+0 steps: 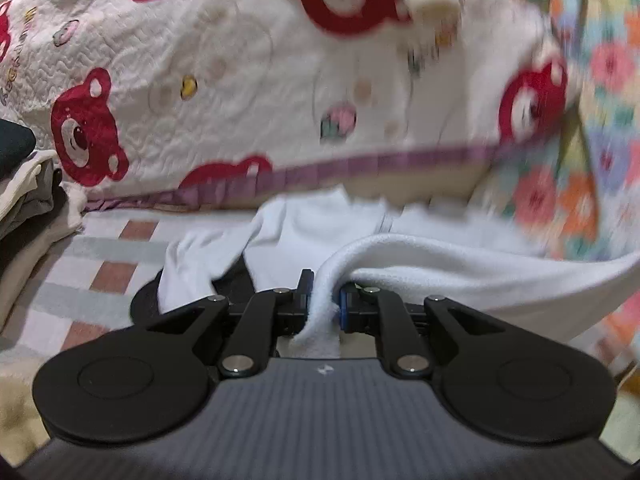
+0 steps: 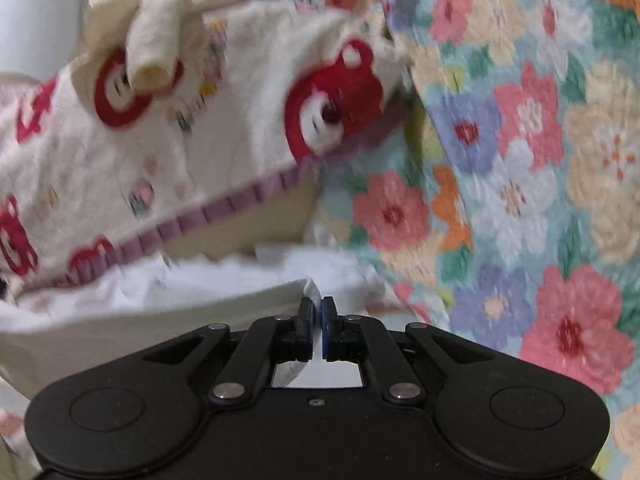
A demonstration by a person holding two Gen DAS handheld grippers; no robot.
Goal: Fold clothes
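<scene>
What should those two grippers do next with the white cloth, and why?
Probably draw apart to stretch it flat. The left gripper and the right gripper each pinch an edge of the white cloth, which sags between them and lies bunched on the bed.

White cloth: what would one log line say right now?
left gripper: shut on white cloth | right gripper: shut on white cloth
</scene>
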